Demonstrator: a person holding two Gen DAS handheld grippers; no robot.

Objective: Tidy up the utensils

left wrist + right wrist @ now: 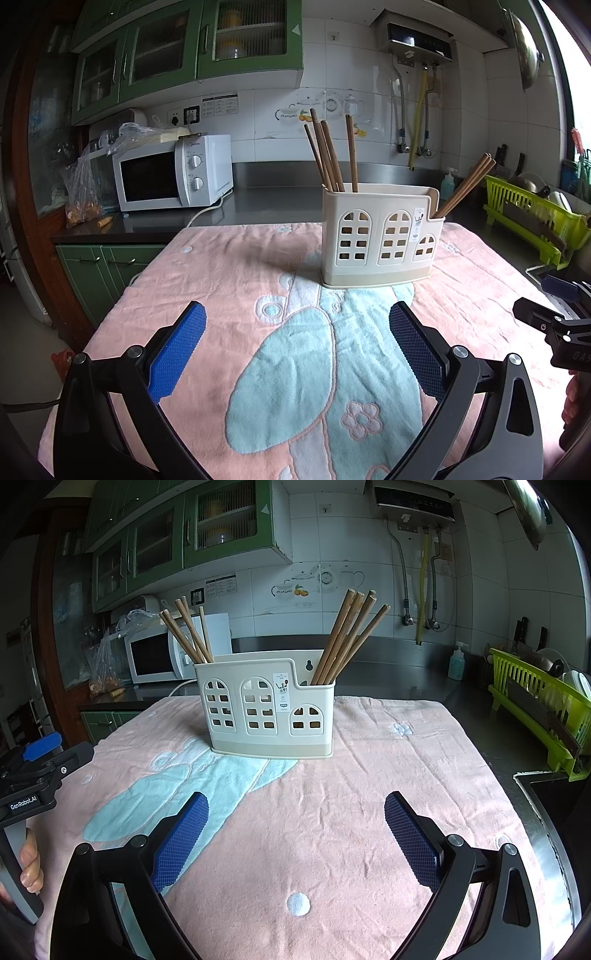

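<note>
Hovering low over a desk (369,775) covered w/ a pink-and-teal towel (229,280), both grippers are spread wide and hold nothing. The left gripper (297,350) faces a cream utensil holder (376,236) w/ arched cut-outs, standing upright near the desk's far edge. The right gripper (295,840) faces the same holder, a little to its right.

Chopsticks are already split into 2 groups: one bunch (186,635) leans in the tall left compartment, a second bunch (351,635) in the low right compartment. No loose utensil shows on the towel, so the sorting looks about done.

If a stick needs moving, best to grip it mid-shaft and lift straight up, since the holder looks light and could tip.

Around: microwave (173,173) back left, green dish rack (543,709) and soap bottle (457,662) right. Nothing blocks the way to the holder.
</note>
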